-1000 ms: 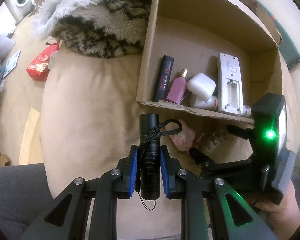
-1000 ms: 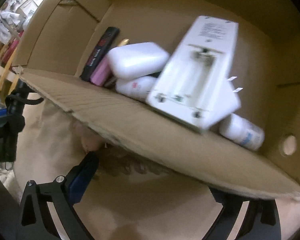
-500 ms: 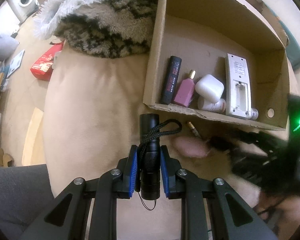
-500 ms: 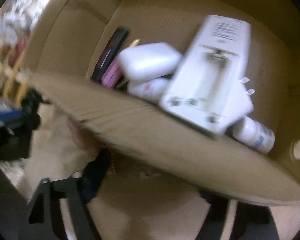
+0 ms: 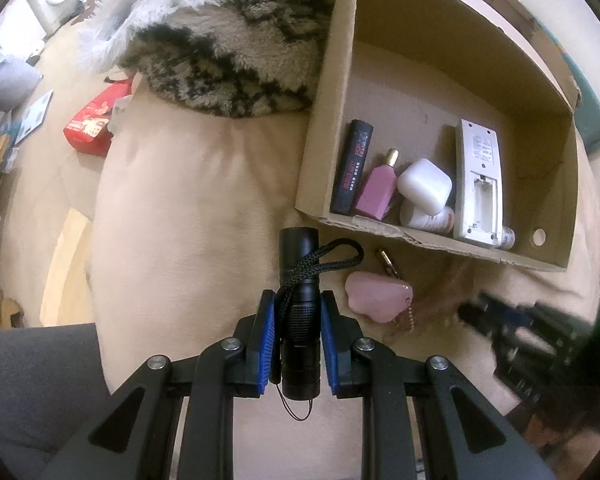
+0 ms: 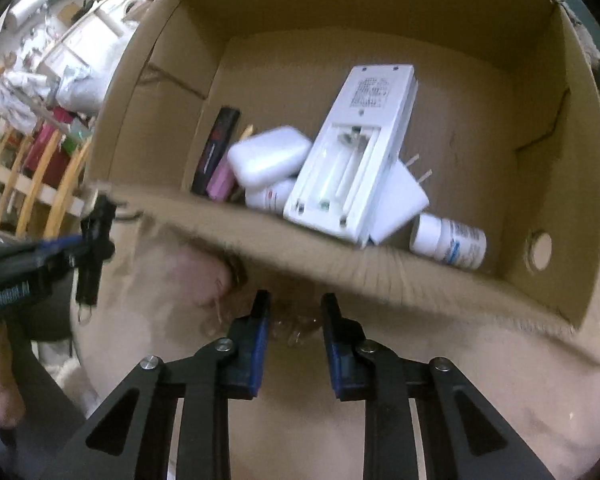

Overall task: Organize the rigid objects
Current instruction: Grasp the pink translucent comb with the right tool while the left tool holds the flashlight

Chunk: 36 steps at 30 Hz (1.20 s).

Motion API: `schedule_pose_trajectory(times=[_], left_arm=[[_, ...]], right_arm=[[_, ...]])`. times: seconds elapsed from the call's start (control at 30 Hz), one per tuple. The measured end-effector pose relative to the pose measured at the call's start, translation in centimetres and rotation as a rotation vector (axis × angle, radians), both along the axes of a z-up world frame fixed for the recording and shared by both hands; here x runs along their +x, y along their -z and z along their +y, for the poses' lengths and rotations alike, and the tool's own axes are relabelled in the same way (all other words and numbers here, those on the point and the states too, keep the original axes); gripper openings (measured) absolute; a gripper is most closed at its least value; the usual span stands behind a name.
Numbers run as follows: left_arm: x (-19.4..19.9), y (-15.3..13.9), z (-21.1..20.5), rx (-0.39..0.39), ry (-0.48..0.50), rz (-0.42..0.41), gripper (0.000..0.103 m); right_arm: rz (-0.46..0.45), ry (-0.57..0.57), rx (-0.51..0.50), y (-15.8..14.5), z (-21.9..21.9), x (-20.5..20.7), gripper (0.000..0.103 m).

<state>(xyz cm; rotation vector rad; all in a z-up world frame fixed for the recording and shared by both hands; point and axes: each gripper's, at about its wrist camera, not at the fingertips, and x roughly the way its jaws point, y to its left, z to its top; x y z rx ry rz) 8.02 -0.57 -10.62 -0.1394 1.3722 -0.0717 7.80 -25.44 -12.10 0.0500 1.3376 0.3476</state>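
Nearest the left camera, the left gripper [image 5: 299,312] was clamped tight on a black flashlight [image 5: 299,248], blue pads pressing its ribbed body from both sides, the head pointing forward and the wrist cord [image 5: 332,256] looped off to one side. Near the right camera, the right gripper [image 6: 296,308] had just been closing, and its jaws stood drawn in on a translucent knobbly item [image 6: 296,330], too blurred to name, just short of the box's near wall.

Both tools hung over a beige cushion [image 5: 188,220]. Just past the flashlight, a pink stone-like charm [image 5: 376,298] lay on the cushion, with a small brass-tipped piece [image 5: 388,262] beside it.

Beyond these sat an open cardboard box [image 5: 328,120]. Along its near wall lay a black tube [image 5: 352,168], a pink perfume bottle [image 5: 378,192], a white rounded case [image 5: 424,184], a white remote [image 5: 480,184] face down with its battery bay open, and a white bottle [image 6: 448,242] on its side.

Farther off, a furry patterned throw [image 5: 228,52] lay against the box's left wall.
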Motion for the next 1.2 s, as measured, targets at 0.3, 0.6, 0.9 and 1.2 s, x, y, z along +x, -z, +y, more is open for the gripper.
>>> schedule_pose_trajectory(times=[0.3,0.6,0.9,1.2], left_arm=[[-0.2,-0.4,-0.1,-0.016,0.003,-0.001,0.019],[-0.1,-0.2,-0.2,-0.014,-0.006,0.006,0.019],[-0.1,-0.6,-0.1,-0.029,-0.005,-0.002,0.019],[-0.3,-1.2,-0.3,-0.058,0.005,-0.007,0.019]], right_arm=[[0.175,0.025,-0.044,3.5,-1.4,-5.0,0.026],[0.224,0.271,0.062,4.7,-4.6,-3.2,0.067],[0.221,0.449,-0.055,6.0,-0.6,-1.9,0.099],[0.148,0.496,-0.221,6.7,4.3,-2.7,0.103]])
